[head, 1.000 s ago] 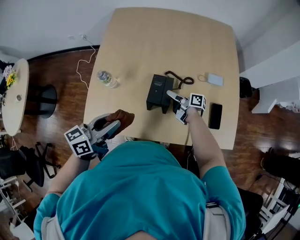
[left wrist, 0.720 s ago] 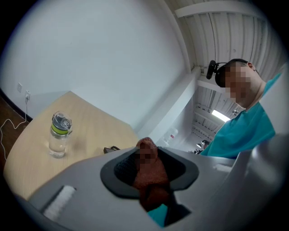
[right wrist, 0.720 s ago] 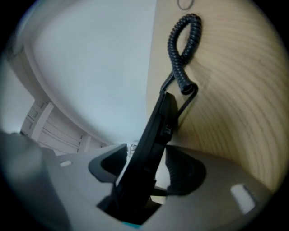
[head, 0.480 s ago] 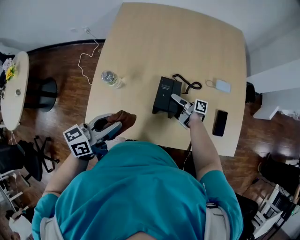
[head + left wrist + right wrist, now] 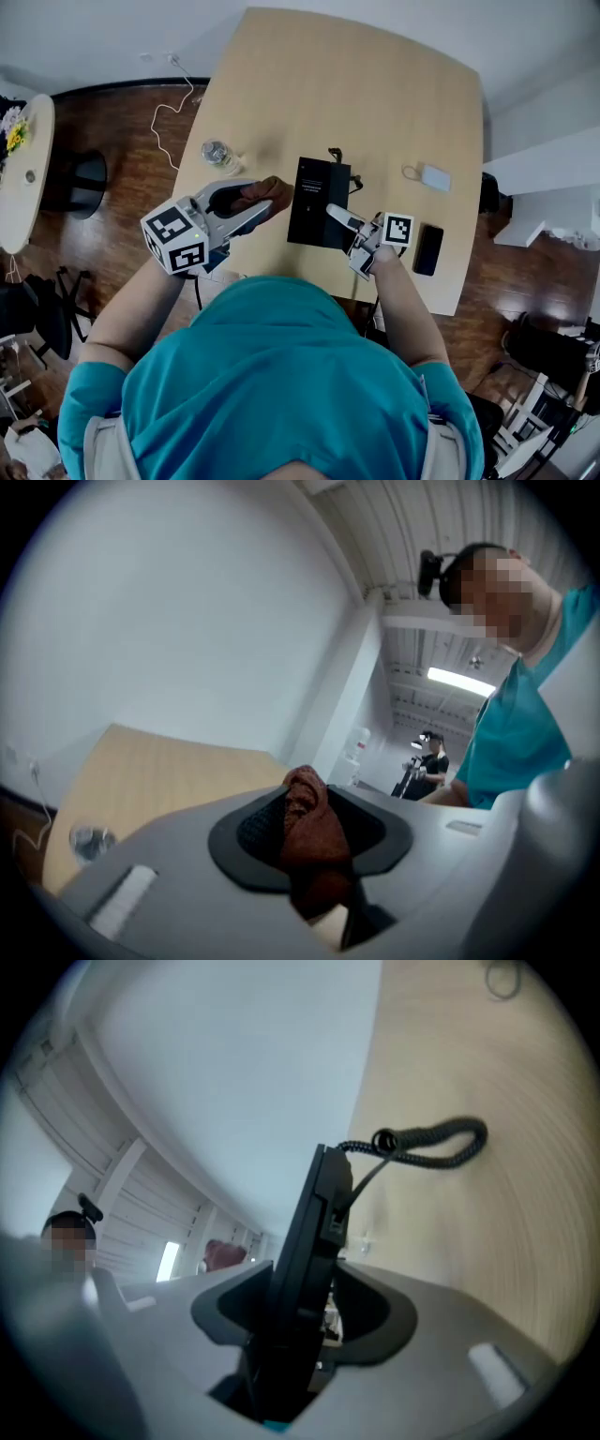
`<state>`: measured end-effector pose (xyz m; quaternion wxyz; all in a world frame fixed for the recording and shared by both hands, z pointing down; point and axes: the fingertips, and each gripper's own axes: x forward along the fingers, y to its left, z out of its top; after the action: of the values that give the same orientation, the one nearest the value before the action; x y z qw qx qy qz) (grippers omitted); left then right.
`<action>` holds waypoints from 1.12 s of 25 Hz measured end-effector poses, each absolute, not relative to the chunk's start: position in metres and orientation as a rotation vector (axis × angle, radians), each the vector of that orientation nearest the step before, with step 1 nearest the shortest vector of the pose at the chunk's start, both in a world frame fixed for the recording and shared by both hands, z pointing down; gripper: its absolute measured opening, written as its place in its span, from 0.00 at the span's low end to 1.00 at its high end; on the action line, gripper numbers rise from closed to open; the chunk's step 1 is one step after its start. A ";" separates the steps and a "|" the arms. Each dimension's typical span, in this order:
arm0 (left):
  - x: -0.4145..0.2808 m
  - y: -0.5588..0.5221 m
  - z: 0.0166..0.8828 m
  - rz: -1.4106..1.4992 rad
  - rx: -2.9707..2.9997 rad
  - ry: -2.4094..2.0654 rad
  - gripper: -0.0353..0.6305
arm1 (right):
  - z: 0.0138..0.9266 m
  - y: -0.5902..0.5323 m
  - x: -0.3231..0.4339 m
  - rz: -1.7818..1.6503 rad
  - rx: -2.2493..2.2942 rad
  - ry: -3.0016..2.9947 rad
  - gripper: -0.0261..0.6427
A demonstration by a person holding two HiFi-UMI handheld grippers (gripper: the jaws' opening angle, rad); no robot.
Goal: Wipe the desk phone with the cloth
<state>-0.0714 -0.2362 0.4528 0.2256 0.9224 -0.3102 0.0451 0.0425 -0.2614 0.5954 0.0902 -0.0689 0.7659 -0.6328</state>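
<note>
The black desk phone (image 5: 318,201) is held up off the wooden table (image 5: 375,103) with my right gripper (image 5: 339,217) shut on its near edge. In the right gripper view the phone (image 5: 321,1208) stands edge-on between the jaws, which have just been closing on it, and its coiled cord (image 5: 431,1144) trails to the tabletop. My left gripper (image 5: 265,205) is shut on a brown cloth (image 5: 279,188) right beside the phone's left side. The cloth (image 5: 306,829) bunches between the jaws in the left gripper view.
A clear water bottle (image 5: 216,155) lies near the table's left edge. A black smartphone (image 5: 427,249) and a small white device (image 5: 433,176) lie at the right. A white cable (image 5: 169,112) runs over the floor, and a round side table (image 5: 23,173) stands at far left.
My right gripper has closed on the phone and raised it off the table. My left gripper has swung right and up with the cloth, from the table's near edge to the phone's side.
</note>
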 end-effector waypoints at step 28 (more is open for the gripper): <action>0.005 -0.173 0.450 0.499 2.762 -0.355 0.25 | 0.507 -0.245 0.054 -1.689 -0.153 2.314 0.33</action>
<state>0.0053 -0.1732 0.4499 0.1559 0.9644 -0.1238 0.1741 0.0545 -0.2450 0.5071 0.1357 -0.0527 0.7991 -0.5833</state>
